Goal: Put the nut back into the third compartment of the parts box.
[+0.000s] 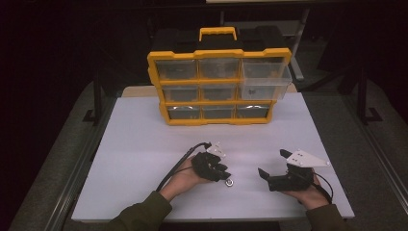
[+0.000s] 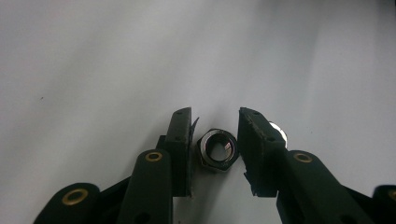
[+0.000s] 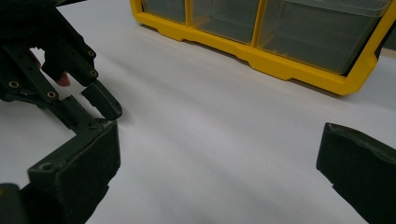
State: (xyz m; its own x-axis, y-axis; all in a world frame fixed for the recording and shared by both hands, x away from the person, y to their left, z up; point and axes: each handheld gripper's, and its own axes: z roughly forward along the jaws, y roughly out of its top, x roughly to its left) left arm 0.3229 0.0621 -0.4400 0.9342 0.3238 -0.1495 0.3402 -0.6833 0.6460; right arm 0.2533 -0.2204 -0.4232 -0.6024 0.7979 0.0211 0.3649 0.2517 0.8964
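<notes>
On the white worktop [image 1: 144, 144], the left gripper [image 2: 215, 140] brackets a small shiny steel hex nut [image 2: 217, 149] lying flat, its jaws slightly apart with a sliver of gap each side. The right gripper [image 1: 272, 166] rests nearby, jaws wide apart and empty. Beyond stands a yellow-framed organiser [image 1: 219, 86] of clear plastic drawers, its upper-right drawer [image 1: 266, 82] pulled out; contents are too dim to tell.

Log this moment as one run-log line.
left gripper: around hex nut, gaps visible | right gripper: open, idle | organizer: one drawer out
</notes>
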